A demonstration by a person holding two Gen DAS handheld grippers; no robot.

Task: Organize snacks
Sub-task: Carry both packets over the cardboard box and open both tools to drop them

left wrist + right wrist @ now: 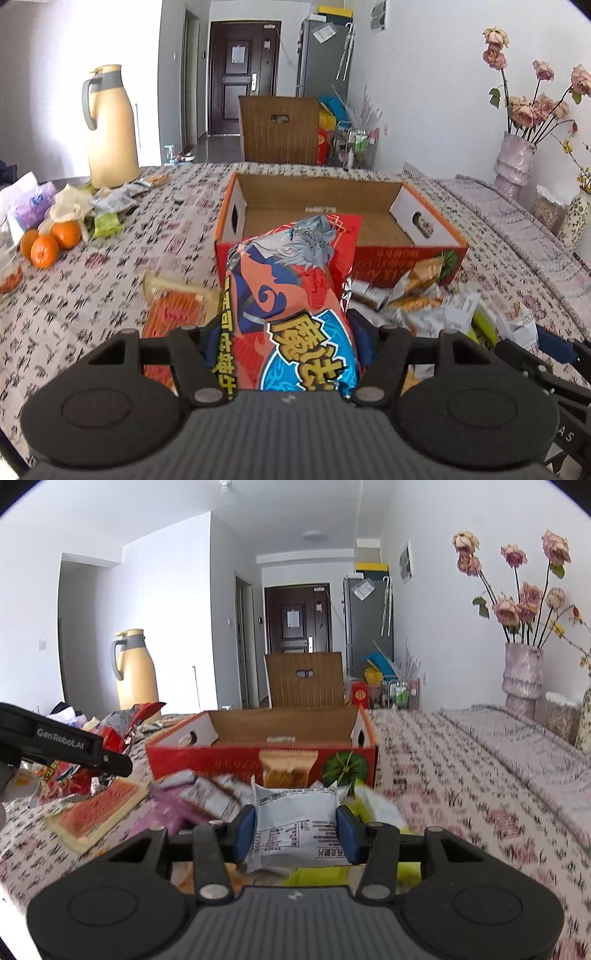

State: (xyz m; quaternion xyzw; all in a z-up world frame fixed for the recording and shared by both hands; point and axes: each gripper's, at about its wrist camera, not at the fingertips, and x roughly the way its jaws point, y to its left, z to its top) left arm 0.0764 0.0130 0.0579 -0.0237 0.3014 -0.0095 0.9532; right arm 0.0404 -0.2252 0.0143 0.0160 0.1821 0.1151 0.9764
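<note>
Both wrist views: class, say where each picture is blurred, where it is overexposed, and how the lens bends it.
Left wrist view: loose packets beside the held red bag smear; the left wall is washed out; dark corners and the bowed table edge show fisheye. Right wrist view: tablecloth print and packets ahead of the held white packet streak; ceiling is overexposed; walls curve.

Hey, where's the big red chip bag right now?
In the left wrist view the red chip bag sits gripped in the left claw, raised just in front of the open cardboard box.

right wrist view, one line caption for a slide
Right gripper clamps a white snack packet before the open red box.
</note>
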